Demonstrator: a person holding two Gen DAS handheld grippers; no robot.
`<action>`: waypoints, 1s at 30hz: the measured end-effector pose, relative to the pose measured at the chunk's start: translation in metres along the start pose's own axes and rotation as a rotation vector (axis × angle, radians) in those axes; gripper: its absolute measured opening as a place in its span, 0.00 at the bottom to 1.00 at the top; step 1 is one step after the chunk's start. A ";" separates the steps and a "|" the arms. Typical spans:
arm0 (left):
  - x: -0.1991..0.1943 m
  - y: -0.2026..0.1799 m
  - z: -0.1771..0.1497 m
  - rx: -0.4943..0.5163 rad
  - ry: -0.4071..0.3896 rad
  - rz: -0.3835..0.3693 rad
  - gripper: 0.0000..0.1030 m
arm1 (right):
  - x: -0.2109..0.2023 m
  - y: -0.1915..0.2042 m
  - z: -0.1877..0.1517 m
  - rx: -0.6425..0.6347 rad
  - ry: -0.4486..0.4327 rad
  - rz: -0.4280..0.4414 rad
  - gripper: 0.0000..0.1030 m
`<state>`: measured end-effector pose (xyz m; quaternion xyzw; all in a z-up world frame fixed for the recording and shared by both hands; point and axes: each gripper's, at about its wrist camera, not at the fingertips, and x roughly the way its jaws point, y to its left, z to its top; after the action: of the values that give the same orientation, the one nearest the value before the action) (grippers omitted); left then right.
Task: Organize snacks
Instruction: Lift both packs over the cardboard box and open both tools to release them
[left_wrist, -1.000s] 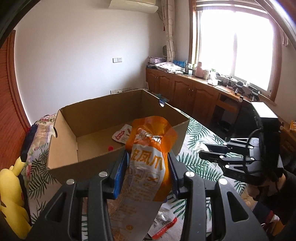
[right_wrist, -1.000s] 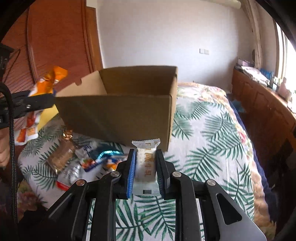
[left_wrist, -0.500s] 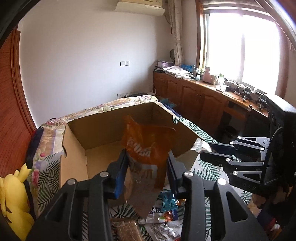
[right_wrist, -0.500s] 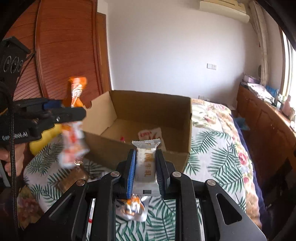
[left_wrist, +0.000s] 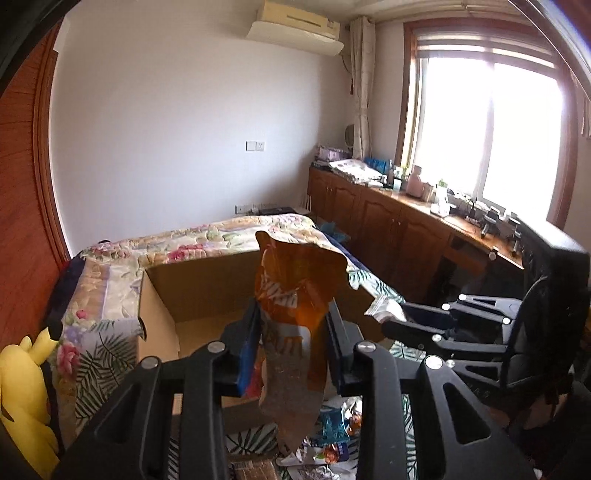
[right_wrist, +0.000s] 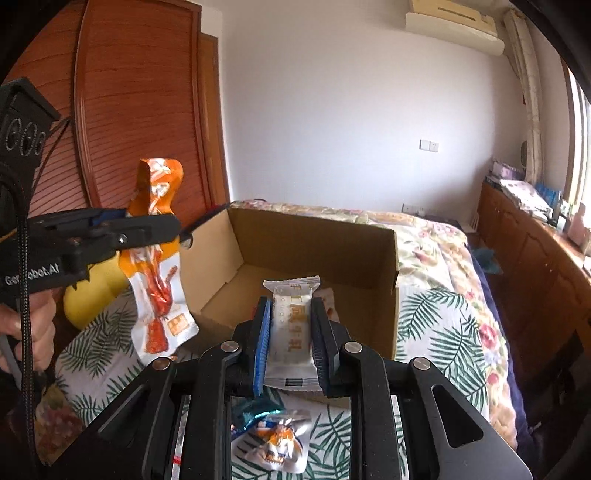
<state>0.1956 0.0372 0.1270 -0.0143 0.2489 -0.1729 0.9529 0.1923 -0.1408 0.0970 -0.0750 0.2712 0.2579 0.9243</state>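
**remote_op:** Two feeds up and they don't show the same stuff. My left wrist view has the left gripper (left_wrist: 291, 332) pinching an orange snack pouch (left_wrist: 297, 295) between its fingers, but the pouch is backlit by the window (left_wrist: 487, 136), so the print is just a dark blur. It does show the right gripper (left_wrist: 391, 321) poking in from the side, with a white wrapper tip at its end.

**snackbox_fan:** And the other camera?

**remote_op:** The right wrist view is way clearer on the pouch (right_wrist: 157, 258). I can see it's orange on top, white lower down with red food printed on it, dangling from the left gripper (right_wrist: 147, 225) just off the left wall of the cardboard box (right_wrist: 321, 236). It hangs above the leaf-print bedspread (right_wrist: 443, 325), not over the box opening.

**snackbox_fan:** What's your right one got?

**remote_op:** The fingers are closed snug on a white bar wrapper (right_wrist: 293, 332), blue pad (right_wrist: 263, 350) pressed flat against its left edge. It's held upright, right at the box's near wall. Behind it I can see another white-and-red packet (right_wrist: 328, 299) lying on the box floor, mostly hidden.

**snackbox_fan:** Anything left outside?

**remote_op:** Yeah, loose snack packets (right_wrist: 277, 439) on the bed under my right gripper, a teal one and an orange-and-white one. There's also a yellow plush (left_wrist: 22, 398) at the far left.
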 end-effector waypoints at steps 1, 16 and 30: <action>-0.002 0.002 0.004 -0.006 -0.012 0.004 0.29 | 0.001 0.000 0.001 -0.001 0.000 -0.001 0.19; 0.022 0.034 0.015 -0.037 -0.039 0.113 0.30 | 0.055 -0.014 0.003 0.064 0.061 -0.028 0.19; 0.050 0.040 0.002 -0.039 0.010 0.190 0.50 | 0.081 -0.021 -0.017 0.100 0.135 -0.046 0.32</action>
<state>0.2502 0.0574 0.1006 -0.0085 0.2574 -0.0771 0.9632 0.2535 -0.1287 0.0392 -0.0522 0.3438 0.2171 0.9121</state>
